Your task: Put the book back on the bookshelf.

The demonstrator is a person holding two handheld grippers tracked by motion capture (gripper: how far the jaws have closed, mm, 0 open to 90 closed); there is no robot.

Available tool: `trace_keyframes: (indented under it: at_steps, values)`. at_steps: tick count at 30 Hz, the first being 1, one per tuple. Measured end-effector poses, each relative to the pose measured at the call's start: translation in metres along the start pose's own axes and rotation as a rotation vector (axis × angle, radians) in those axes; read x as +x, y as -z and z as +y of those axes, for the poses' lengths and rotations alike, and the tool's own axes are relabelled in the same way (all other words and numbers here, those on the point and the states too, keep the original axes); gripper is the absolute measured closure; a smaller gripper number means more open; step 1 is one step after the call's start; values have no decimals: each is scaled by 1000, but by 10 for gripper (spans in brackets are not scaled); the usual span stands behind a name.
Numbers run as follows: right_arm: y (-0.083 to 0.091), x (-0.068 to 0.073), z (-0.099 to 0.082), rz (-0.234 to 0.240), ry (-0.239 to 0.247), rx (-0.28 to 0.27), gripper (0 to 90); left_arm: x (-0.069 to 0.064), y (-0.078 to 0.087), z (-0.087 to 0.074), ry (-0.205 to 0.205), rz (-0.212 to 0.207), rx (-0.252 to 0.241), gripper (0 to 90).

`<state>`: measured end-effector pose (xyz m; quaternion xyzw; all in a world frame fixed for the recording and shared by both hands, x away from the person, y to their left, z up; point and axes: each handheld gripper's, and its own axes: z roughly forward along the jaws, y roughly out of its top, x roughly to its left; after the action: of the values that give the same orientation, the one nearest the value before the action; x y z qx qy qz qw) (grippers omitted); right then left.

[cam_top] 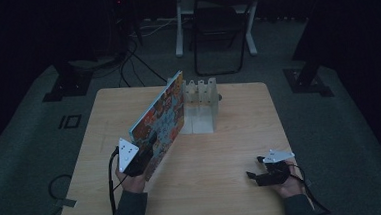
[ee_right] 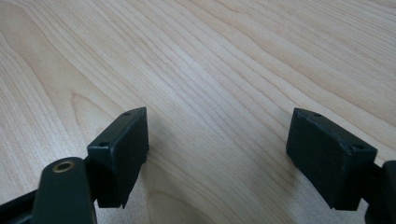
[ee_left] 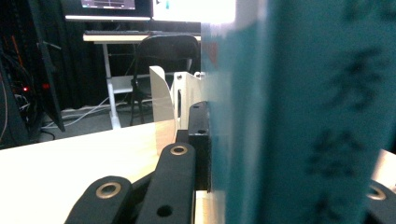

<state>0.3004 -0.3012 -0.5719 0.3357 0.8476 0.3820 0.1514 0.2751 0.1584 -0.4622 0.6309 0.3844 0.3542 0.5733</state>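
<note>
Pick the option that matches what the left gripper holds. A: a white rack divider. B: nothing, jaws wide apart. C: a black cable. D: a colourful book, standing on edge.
D: the left gripper is clamped on the colourful book, which stands on edge on the table and leans toward the white rack.

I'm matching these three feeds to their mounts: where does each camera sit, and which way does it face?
High view: above the person's side, looking forward and down on the table; both forearms, left gripper, right gripper.
Left gripper view: on the left gripper, facing the white rack; jaws clamp the book.
Right gripper view: facing down at tabletop; open jaws.
High and left views share book and rack.
</note>
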Motion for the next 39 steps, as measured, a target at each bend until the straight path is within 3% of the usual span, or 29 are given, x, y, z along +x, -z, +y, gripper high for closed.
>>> trace_keyframes:
  at_steps: [9,39]
  values:
    - [0,0,0,0,1,1,206,-1,-5,-3,1,0,-3,812]
    - [0,0,0,2,-1,0,206,-3,-24,-9,3,75,17,812]
